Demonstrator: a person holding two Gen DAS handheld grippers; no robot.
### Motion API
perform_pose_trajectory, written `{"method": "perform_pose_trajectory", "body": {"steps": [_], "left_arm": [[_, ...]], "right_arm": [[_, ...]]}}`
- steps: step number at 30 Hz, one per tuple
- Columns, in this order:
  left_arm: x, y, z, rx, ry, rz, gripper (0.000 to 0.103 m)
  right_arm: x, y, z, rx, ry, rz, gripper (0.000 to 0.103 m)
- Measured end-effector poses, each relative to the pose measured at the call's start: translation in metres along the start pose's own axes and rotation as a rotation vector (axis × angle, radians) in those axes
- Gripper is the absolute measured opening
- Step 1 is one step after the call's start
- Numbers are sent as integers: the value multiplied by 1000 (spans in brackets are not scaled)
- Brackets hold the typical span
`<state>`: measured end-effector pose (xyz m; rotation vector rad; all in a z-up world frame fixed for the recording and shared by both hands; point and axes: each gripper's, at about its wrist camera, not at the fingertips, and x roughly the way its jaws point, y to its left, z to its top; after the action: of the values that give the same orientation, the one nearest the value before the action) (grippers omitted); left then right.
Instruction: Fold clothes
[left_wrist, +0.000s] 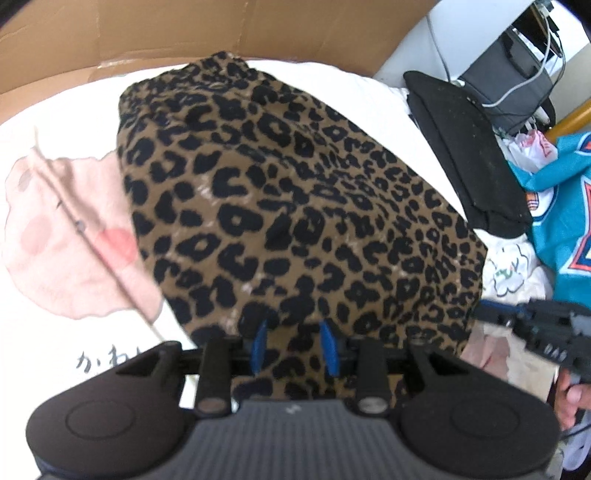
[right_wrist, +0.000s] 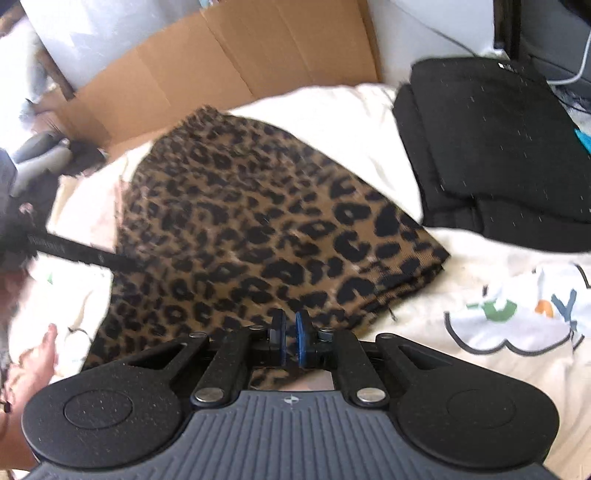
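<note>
A folded leopard-print garment (left_wrist: 295, 206) (right_wrist: 251, 229) lies on white printed bedding (left_wrist: 55, 350) (right_wrist: 480, 369). My left gripper (left_wrist: 294, 345) hovers over its near edge, pointing steeply down. The blue pads (left_wrist: 260, 343) stand apart, with the cloth lying below them and not pinched. My right gripper (right_wrist: 290, 332) sits over the garment's near right edge. A narrow gap shows between its pads (right_wrist: 303, 332), and I see nothing held in it. In the left wrist view the right gripper (left_wrist: 535, 332) appears just off the garment's right corner.
A folded black garment (left_wrist: 465, 155) (right_wrist: 491, 147) lies to the right of the leopard one. A teal jersey (left_wrist: 561, 206) is further right. A cardboard sheet (left_wrist: 184, 33) (right_wrist: 221, 66) stands behind the bedding. Hands (left_wrist: 570, 398) (right_wrist: 33, 369) show at the frame edges.
</note>
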<state>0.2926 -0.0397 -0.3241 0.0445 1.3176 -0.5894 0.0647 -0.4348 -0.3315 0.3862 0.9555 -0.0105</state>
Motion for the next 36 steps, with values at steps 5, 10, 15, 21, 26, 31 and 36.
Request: {"method": "perform_pose_trajectory", "body": {"steps": [5, 10, 15, 21, 26, 31, 36], "left_arm": [[2, 0, -15, 62, 55, 8, 34], [10, 14, -18, -25, 63, -63, 34], [17, 21, -16, -39, 99, -48, 30], [5, 29, -26, -57, 106, -54, 30], [-13, 46, -40, -116, 105, -60, 31], [-19, 56, -49, -141, 111, -72, 32], [-17, 60, -63, -136, 139, -79, 32]], "right_arm": [[16, 15, 7, -42, -22, 64, 36], [44, 15, 17, -28, -23, 58, 36], [66, 20, 14, -115, 64, 8, 35], [58, 23, -6, -135, 124, -27, 35], [49, 27, -13, -168, 159, -42, 33], [43, 29, -15, -212, 198, -70, 31], [38, 24, -19, -208, 207, -93, 29]]}}
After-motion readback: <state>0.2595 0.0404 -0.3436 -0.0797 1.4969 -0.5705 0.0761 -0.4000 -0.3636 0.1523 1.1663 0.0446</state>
